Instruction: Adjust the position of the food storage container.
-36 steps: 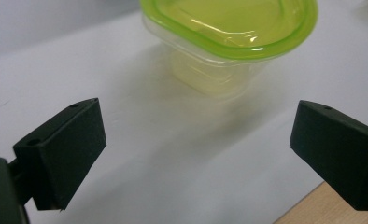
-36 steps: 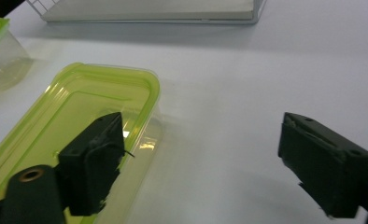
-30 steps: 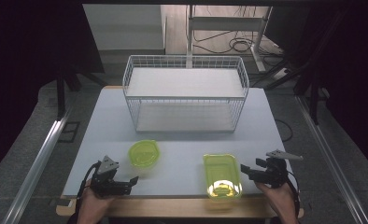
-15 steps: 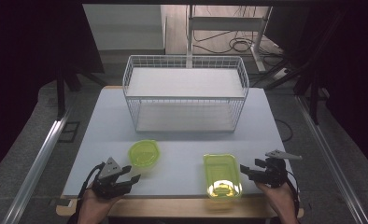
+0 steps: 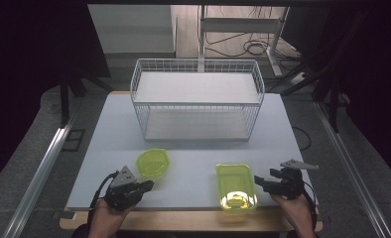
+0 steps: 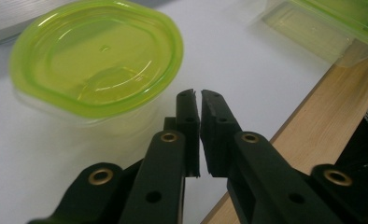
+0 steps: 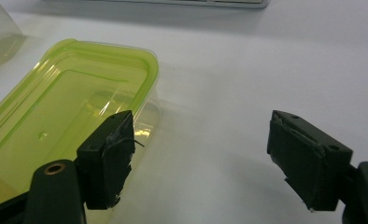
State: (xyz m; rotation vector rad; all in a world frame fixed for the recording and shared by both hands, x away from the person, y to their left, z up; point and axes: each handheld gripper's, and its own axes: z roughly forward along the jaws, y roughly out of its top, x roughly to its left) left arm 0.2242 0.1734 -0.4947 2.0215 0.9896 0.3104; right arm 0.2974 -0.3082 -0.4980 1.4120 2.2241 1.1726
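A round clear tub with a lime-green lid [image 5: 153,163] [image 6: 97,65] sits on the white table near the front left. A rectangular tub with a lime-green lid [image 5: 235,186] [image 7: 65,116] lies at the front right. My left gripper [image 5: 145,187] [image 6: 200,95] rests just in front of the round tub, jaws shut with nothing between them. My right gripper [image 5: 259,182] [image 7: 201,140] stands open right beside the rectangular tub, its left jaw over the tub's near corner.
A white wire basket [image 5: 197,99] stands at the middle back of the table [image 5: 193,153]. A wooden strip [image 5: 183,219] runs along the table's front edge. The rectangular tub [image 6: 331,23] also appears far off in the left gripper view.
My left gripper has moved right and forward, toward the round tub. The right gripper has stayed put.
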